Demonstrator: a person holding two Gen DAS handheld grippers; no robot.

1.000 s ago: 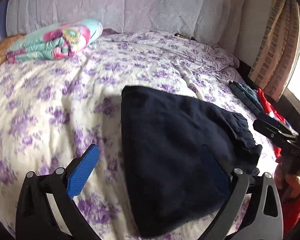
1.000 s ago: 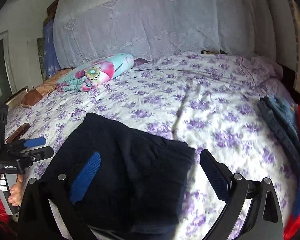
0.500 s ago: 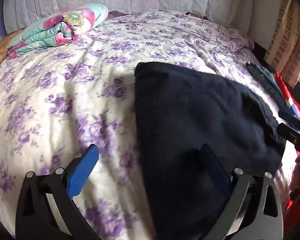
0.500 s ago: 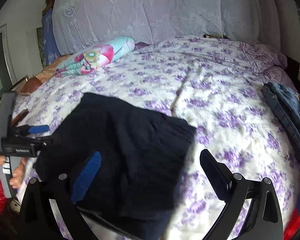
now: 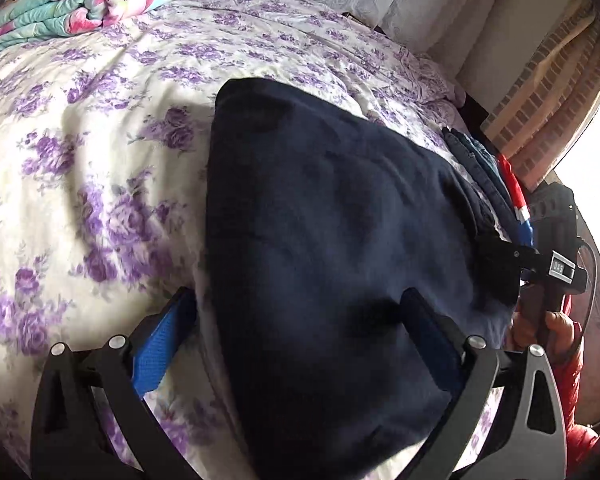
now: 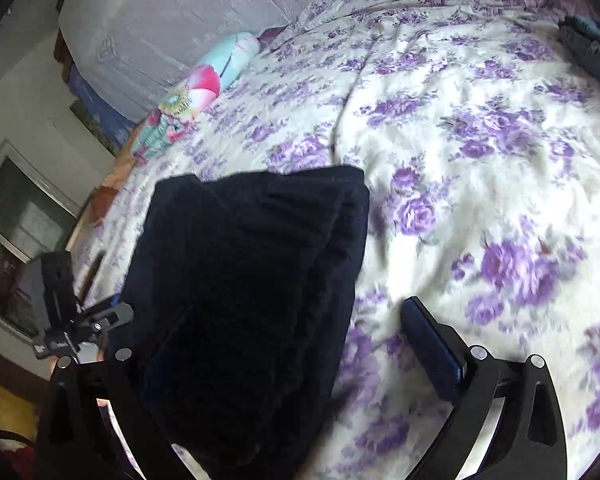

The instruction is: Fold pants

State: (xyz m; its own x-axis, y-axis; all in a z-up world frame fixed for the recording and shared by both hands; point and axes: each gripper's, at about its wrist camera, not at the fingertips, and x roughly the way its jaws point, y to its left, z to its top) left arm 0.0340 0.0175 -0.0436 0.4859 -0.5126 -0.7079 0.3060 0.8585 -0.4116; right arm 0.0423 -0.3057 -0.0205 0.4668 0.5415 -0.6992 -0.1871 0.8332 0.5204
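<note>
Dark navy pants (image 5: 332,248) lie folded on the purple-flowered bedspread (image 5: 80,152). My left gripper (image 5: 300,332) is open, its jaws straddling the pants' near left edge, the blue left pad (image 5: 160,344) beside the cloth and the right finger over it. My right gripper (image 6: 300,340) is open at the pants' (image 6: 252,280) right edge; its left finger is hidden under or behind the cloth, its right finger (image 6: 432,344) over the bedspread (image 6: 480,140). Each gripper shows in the other's view: the right one (image 5: 540,264) and the left one (image 6: 84,320).
A floral rolled blanket (image 5: 84,4) lies at the head of the bed, also seen in the right wrist view (image 6: 196,92). Folded jeans and red-blue clothes (image 5: 496,176) lie at the bed's right edge. A white headboard cover (image 6: 188,12) and a brick-pattern curtain (image 5: 548,92) stand behind.
Both grippers have come down and forward onto the pants; the cloth now fills the space between their jaws. The right wrist view has tilted.
</note>
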